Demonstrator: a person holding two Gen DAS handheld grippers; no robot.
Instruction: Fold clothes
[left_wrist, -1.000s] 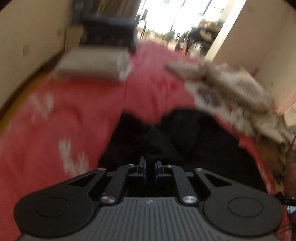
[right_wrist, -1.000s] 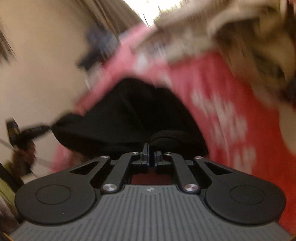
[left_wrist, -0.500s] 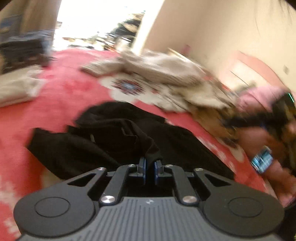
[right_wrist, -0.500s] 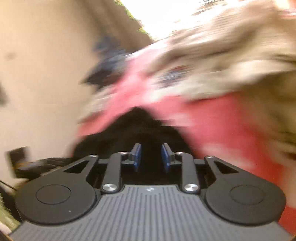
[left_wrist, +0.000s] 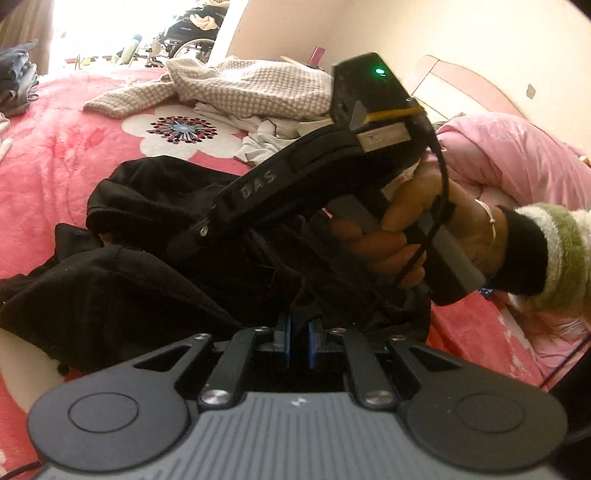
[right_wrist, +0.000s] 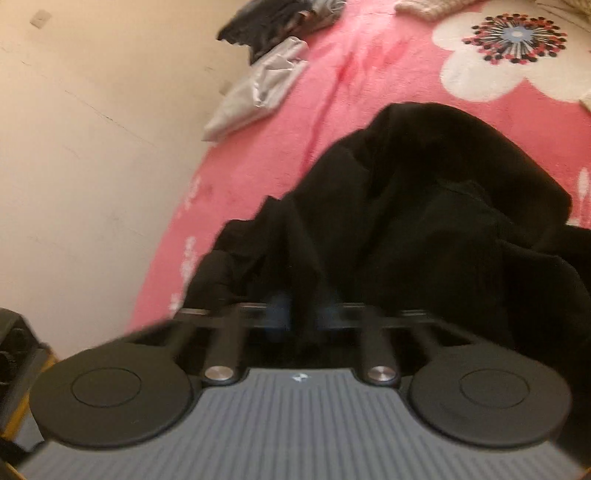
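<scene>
A crumpled black garment (left_wrist: 147, 288) lies on a pink flowered blanket (left_wrist: 66, 147). In the left wrist view my left gripper (left_wrist: 299, 339) is shut on a fold of it, and the cloth rises to the blue pads. A hand (left_wrist: 406, 229) holds my right gripper (left_wrist: 184, 240), whose tip is pressed down into the garment's middle folds. In the blurred right wrist view the right gripper (right_wrist: 301, 314) has its jaws close together, with the black garment (right_wrist: 424, 206) bunched at them.
Checked beige clothes (left_wrist: 251, 88) are heaped at the back of the bed and a pink quilt (left_wrist: 517, 158) lies at the right. Grey cloth (right_wrist: 258, 92) and dark clothes (right_wrist: 273, 22) lie by the wall (right_wrist: 92, 147). Folded dark clothes (left_wrist: 18, 74) sit far left.
The right gripper opened half a second ago and has closed again on the garment. The left view has swung right, so the right gripper and its hand now fill it.
</scene>
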